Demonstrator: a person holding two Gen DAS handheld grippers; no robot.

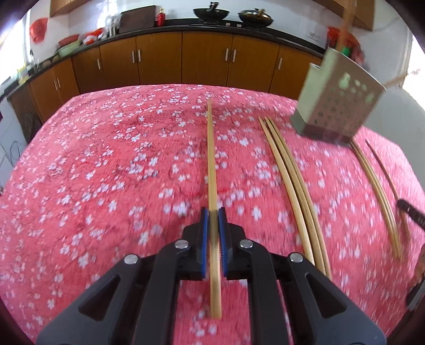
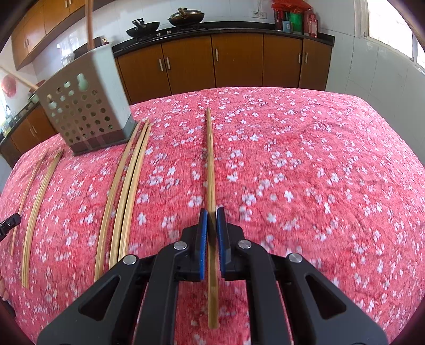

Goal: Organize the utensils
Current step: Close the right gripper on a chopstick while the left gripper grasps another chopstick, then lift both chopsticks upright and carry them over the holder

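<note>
My left gripper point(image 1: 212, 212) is shut on a bamboo chopstick point(image 1: 211, 164) that points away over the pink flowered cloth point(image 1: 106, 172). My right gripper point(image 2: 211, 211) is shut on another bamboo chopstick point(image 2: 210, 164) in the same way. A grey perforated utensil holder point(image 1: 334, 106) stands at the far right of the left wrist view and at the far left of the right wrist view point(image 2: 85, 103), with chopsticks standing in it. Three loose chopsticks point(image 1: 289, 172) lie between the grippers and also show in the right wrist view point(image 2: 124, 193). Two more chopsticks point(image 1: 377, 191) lie past the holder, also in the right wrist view point(image 2: 37, 207).
Wooden kitchen cabinets point(image 1: 186, 58) with a dark counter and two woks point(image 1: 211, 13) stand behind the table. The other gripper's tip shows at the right edge of the left wrist view point(image 1: 411, 212) and the left edge of the right wrist view point(image 2: 9, 223).
</note>
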